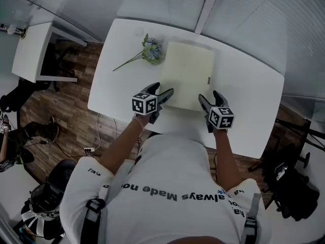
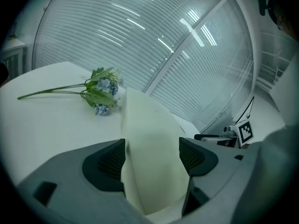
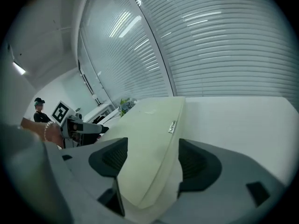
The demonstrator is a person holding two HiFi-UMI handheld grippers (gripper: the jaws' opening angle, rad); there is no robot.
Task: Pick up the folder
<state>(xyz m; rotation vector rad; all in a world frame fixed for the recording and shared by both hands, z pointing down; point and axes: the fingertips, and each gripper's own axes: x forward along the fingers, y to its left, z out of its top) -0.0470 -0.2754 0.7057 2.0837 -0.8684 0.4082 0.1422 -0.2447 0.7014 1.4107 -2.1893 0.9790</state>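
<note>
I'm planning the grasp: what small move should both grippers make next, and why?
Probably close both. The left gripper and right gripper stand open with near corners of the folder between their jaws, neither gripping it yet, and it lies on the table.

- The head view looks steeply down from high above the person's shoulders onto the whole white worktop (image 1: 244,85).
- The left gripper view rides low and close behind its own fingers (image 2: 105,160). It faces along the folder (image 2: 149,143) toward the slatted blinds (image 2: 163,31).
- The right gripper view sits likewise behind its fingers (image 3: 198,164), at the folder's other near corner.
- All three views share the folder. The left gripper view catches the right gripper (image 2: 205,136) at its right side, and the right gripper view catches the left gripper (image 3: 96,127) at its left.
</note>
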